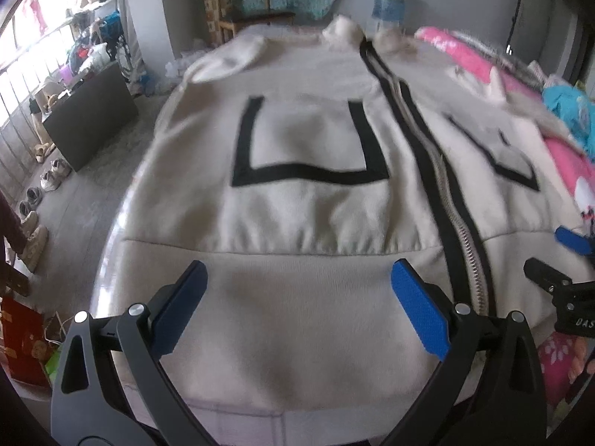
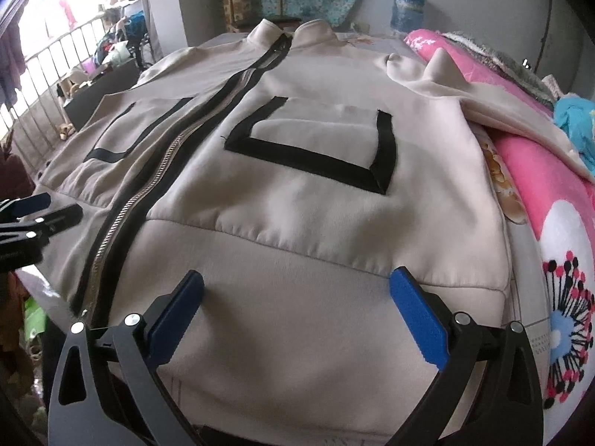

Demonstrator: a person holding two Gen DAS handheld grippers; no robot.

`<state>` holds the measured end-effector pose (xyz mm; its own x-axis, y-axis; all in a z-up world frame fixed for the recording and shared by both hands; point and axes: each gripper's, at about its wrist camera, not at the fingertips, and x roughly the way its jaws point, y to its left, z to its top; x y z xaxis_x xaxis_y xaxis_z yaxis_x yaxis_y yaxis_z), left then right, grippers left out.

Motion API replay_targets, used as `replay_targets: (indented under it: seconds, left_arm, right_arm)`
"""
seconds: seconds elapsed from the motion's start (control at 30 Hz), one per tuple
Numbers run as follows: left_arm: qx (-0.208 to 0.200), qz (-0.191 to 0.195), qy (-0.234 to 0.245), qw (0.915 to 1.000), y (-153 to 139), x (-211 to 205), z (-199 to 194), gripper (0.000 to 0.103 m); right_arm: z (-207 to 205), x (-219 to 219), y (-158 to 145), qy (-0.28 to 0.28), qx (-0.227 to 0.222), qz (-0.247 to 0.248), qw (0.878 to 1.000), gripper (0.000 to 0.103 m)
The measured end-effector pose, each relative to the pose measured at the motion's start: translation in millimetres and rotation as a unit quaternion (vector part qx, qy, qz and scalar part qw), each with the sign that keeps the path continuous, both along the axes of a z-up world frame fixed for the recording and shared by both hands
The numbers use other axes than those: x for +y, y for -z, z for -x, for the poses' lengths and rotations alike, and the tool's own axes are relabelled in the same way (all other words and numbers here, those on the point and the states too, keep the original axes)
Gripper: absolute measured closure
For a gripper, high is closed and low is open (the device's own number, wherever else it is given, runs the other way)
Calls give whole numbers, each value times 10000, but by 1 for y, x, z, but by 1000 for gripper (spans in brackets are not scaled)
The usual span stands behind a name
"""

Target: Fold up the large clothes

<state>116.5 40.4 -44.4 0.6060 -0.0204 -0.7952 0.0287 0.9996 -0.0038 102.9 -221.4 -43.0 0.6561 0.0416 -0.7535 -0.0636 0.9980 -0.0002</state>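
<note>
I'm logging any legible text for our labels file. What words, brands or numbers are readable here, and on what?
"DAS": white letters, cut off at the frame edge, on the right gripper body in the left wrist view.
Small print on the sheet beside the jacket: too small to read.

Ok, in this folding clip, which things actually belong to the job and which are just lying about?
Part of the job:
- beige zip jacket, spread flat, front up
- left gripper, open over the hem
- right gripper, open over the hem

Just lying about:
- pink floral quilt beside the jacket
- turquoise cloth
- shoes on the floor
- wooden chair
</note>
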Motion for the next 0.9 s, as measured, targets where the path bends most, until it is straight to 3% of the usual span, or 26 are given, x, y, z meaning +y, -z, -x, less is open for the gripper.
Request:
replay_targets:
  seconds: [0.1,0.3,0.37,0.5,0.67,0.9]
  left_arm:
    - [-289,-104,-176,9994,-14,16,13,7]
    - [-452,-258,-700,9962,-22,57,35,9]
    - [-402,-267,-827,9954,-18,70,39,22]
    - [-250,-60,-994,9947,-9,88,37,37]
    - [-103,217,-864,9960,3,93,32,59]
    - [-63,104,-838,9964,10,89,24,62]
  right_arm:
    - [14,-24,-13,90,-162,-455,9988,5]
    - [39,-74,-21,639,-223,-548,9962,5]
    - [43,-82,-20,708,-201,-481,9961,8]
    - [40,-83,-14,814,-116,-291,9962,12]
    - [44,-82,-9,856,7,-271,9960,23]
    - [50,-89,-10,1082,84,-274,9937,38]
